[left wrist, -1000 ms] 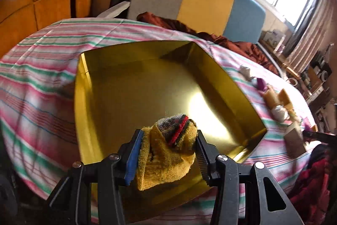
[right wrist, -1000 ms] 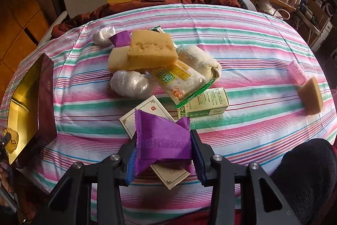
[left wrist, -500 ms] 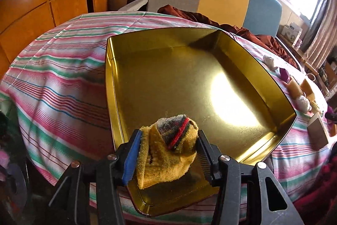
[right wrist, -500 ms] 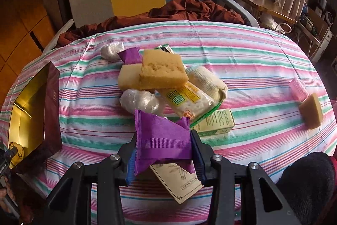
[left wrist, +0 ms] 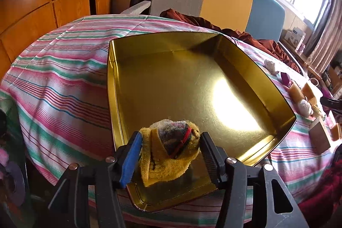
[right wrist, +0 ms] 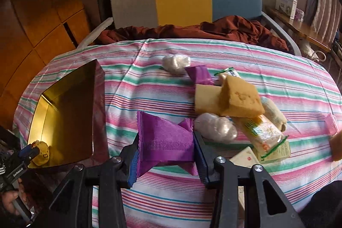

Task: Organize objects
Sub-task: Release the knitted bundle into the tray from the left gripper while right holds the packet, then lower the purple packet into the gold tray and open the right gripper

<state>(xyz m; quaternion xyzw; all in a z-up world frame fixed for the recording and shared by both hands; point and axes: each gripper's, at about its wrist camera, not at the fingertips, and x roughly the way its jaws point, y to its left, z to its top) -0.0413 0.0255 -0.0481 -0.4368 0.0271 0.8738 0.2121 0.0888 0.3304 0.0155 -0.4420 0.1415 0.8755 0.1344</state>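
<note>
A: On the left, what's changed over the gold tin [left wrist: 192, 82]?

B: The left gripper [left wrist: 170, 151] has just been opening. Its jaws now stand spread around the yellow sock [left wrist: 168, 153]; the blue pad is beside it and there's a gap on the other side, so I judge it a release into the tin's near corner.

A: And further right?

B: The right gripper [right wrist: 165, 142] has swung towards the tin, pinching the purple packet [right wrist: 164, 140] above the striped bench [right wrist: 132, 99]. The pile of snacks [right wrist: 235, 104] waits on the bench to its right; likely the packet goes in next.
</note>
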